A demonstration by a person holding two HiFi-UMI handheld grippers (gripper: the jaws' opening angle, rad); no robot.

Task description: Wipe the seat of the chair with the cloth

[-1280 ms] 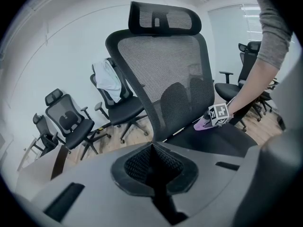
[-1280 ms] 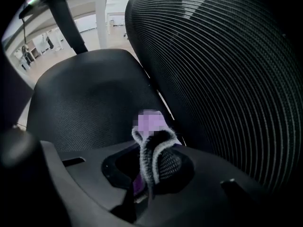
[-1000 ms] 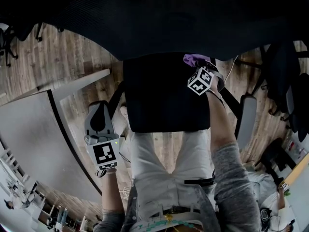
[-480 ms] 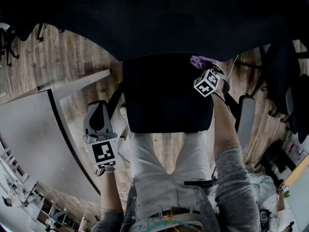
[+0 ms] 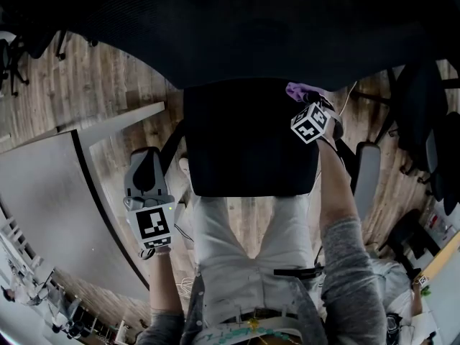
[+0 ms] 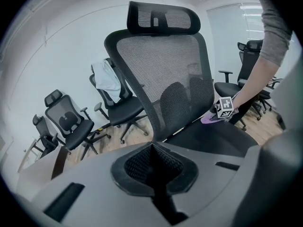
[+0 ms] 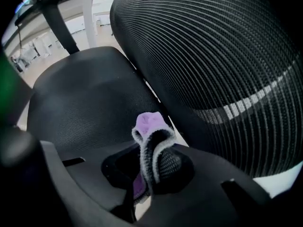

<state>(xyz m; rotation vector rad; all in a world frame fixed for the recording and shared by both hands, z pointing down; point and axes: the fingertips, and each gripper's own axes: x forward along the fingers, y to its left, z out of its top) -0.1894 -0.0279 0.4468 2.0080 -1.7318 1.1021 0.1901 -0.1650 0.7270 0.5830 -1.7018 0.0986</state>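
The right gripper [image 7: 149, 161] grasps the cloth [image 7: 147, 124] at the seat [image 5: 244, 142] rear corner; the left gripper [image 6: 154, 161] is clenched empty beside the seat.

Office: mesh swivel chairs [image 6: 70, 121] (several, black), grey desk [image 5: 43, 207].

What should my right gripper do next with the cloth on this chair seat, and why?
Probably sweep the right gripper leftward across the seat, keeping the cloth pressed down. The cloth is pinched in its jaws at the seat's back right corner, close to the backrest, and nearly all of the seat lies to the left of it and toward the person.
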